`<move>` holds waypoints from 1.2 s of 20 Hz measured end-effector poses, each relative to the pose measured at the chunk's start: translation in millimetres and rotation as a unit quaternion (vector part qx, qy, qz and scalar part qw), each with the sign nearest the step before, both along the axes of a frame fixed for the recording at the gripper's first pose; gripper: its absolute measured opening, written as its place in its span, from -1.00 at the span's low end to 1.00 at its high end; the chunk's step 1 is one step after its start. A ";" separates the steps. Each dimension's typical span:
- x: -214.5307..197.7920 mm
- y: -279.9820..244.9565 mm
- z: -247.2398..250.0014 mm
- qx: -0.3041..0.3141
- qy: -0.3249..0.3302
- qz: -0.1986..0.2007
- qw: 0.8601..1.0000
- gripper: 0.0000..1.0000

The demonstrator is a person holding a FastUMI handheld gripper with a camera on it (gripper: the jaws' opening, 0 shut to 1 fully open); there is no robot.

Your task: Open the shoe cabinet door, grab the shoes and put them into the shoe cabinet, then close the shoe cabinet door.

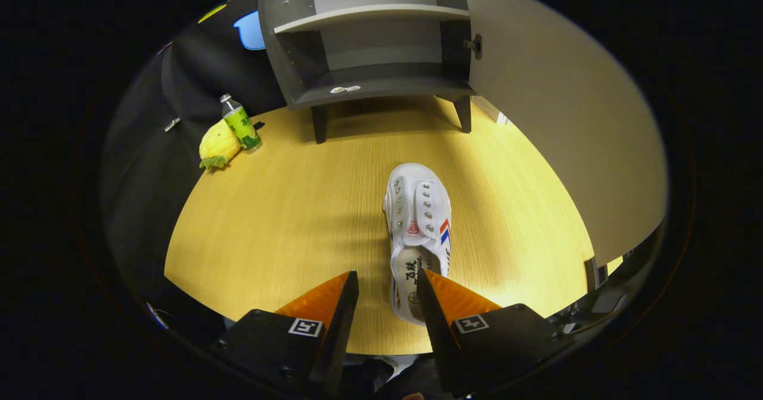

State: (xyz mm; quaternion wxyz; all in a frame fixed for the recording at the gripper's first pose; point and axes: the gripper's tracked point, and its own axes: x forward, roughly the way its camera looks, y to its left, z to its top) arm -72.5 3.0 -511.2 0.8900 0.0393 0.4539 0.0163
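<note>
A white canvas shoe (417,221) lies on the wooden table (280,227), toe pointing toward the grey shoe cabinet (369,54) at the table's far side. The cabinet stands open, and its pale door (566,120) is swung out to the right. My gripper (387,273) is open above the shoe's heel end. The right finger overlaps the heel from above, while the left finger stands apart over bare table. Nothing is pressed between the fingers. The cabinet's shelves are bare apart from a small white scrap (346,89) on the lower one.
A green-labelled bottle (241,123) and a yellow pineapple plush (219,143) sit left of the cabinet near the table's edge. Black cloth hangs behind and to the left. The open door runs along the right side of the table.
</note>
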 end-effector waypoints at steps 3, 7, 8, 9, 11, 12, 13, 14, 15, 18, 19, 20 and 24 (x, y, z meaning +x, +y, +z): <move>8.8 3.3 -21.6 0.008 0.011 -0.002 1.000 0.24; 35.7 1.0 -41.7 0.003 -0.011 -0.017 1.000 -0.09; 40.8 1.2 -45.1 0.002 -0.020 -0.020 1.000 -0.09; 47.4 3.3 -48.2 0.002 -0.033 -0.022 0.999 -0.09; 58.0 3.3 -51.9 -0.004 -0.067 -0.026 0.997 -0.09; 63.9 1.5 -52.1 -0.012 -0.090 -0.028 0.995 -0.09; 67.7 1.5 -52.8 -0.020 -0.106 -0.031 0.994 -0.11; 73.0 -0.6 -53.0 -0.028 -0.123 -0.035 0.991 -0.13; 77.2 -1.3 -52.2 -0.034 -0.136 -0.035 0.990 -0.16; 86.6 -7.4 -57.7 -0.046 -0.143 -0.016 0.988 -0.62; 89.6 -6.1 -48.8 -0.043 -0.143 -0.011 0.989 -0.83; 93.1 -3.6 -49.3 -0.034 -0.140 -0.010 0.989 -0.89; 102.6 -17.7 -6.9 -0.016 -0.155 -0.017 0.988 -0.89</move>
